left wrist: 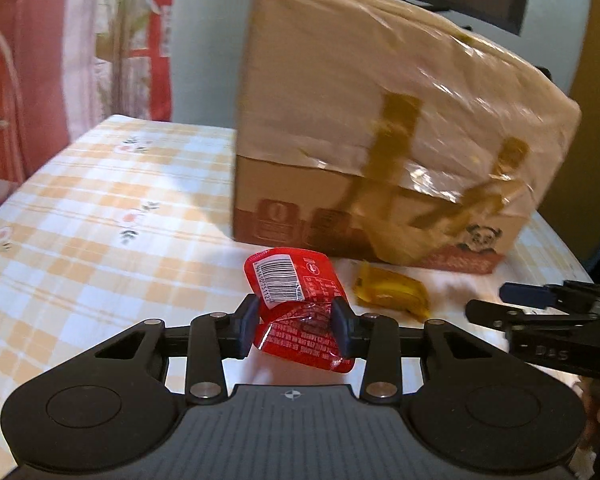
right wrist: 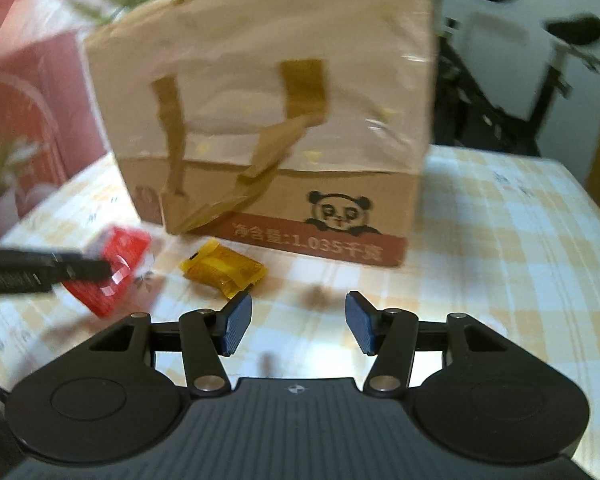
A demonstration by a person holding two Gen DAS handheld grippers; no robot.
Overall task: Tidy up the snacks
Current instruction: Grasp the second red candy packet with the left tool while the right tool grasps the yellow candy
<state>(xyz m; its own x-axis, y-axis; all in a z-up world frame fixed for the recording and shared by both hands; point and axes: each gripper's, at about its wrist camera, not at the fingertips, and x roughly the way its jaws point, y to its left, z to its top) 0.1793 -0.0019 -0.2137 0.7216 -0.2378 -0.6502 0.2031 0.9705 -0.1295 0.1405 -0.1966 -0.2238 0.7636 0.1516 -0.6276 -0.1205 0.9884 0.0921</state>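
Observation:
A red snack packet [left wrist: 300, 312] with a barcode is pinched between the pads of my left gripper [left wrist: 296, 326], lifted slightly off the checked tablecloth. The same red packet [right wrist: 114, 268] shows at the left of the right wrist view, held by the left gripper's fingers [right wrist: 80, 270]. A yellow-wrapped snack [left wrist: 392, 290] [right wrist: 224, 272] lies on the cloth in front of the taped cardboard box [left wrist: 380, 120] [right wrist: 268, 120]. My right gripper [right wrist: 298, 324] is open with nothing between its pads, just near of the yellow snack; its fingers [left wrist: 528, 296] enter the left wrist view at right.
The table [left wrist: 100, 200] carries a yellow-and-white checked cloth with small flowers. The box stands at the back middle. A red and white cabinet [left wrist: 40, 60] and a plant [left wrist: 120, 20] stand beyond the left edge. A black exercise machine [right wrist: 520, 80] stands behind the right side.

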